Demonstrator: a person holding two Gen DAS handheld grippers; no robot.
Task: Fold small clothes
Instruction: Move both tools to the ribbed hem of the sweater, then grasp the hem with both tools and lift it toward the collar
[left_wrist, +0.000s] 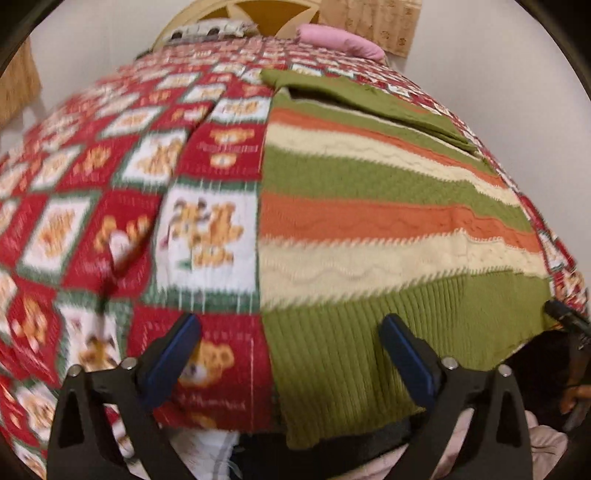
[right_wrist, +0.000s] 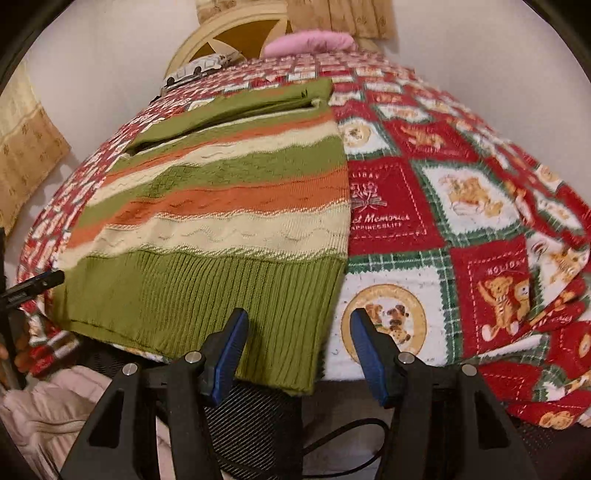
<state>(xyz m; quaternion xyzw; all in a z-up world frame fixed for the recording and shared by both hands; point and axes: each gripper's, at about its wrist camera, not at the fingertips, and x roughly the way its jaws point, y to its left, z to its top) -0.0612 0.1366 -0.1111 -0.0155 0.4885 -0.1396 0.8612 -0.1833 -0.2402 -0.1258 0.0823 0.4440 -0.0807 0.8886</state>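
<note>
A knitted sweater (left_wrist: 369, 206) striped green, orange and cream lies flat on a red teddy-bear blanket (left_wrist: 110, 192), folded lengthwise, with a green sleeve (left_wrist: 369, 99) laid across its far end. Its ribbed green hem hangs over the near edge. My left gripper (left_wrist: 290, 328) is open and empty just above the hem's left corner. In the right wrist view the sweater (right_wrist: 221, 206) lies left of centre. My right gripper (right_wrist: 299, 321) is open and empty over the hem's right corner. The left gripper's tip (right_wrist: 33, 286) shows at the left edge.
A pink pillow (right_wrist: 306, 40) and a patterned pillow (right_wrist: 199, 68) lie at the far end by a cream headboard (right_wrist: 207, 40). The blanket (right_wrist: 480, 221) bunches at the right. Pale cloth (right_wrist: 48, 413) and a black cable (right_wrist: 343, 439) lie below the near edge.
</note>
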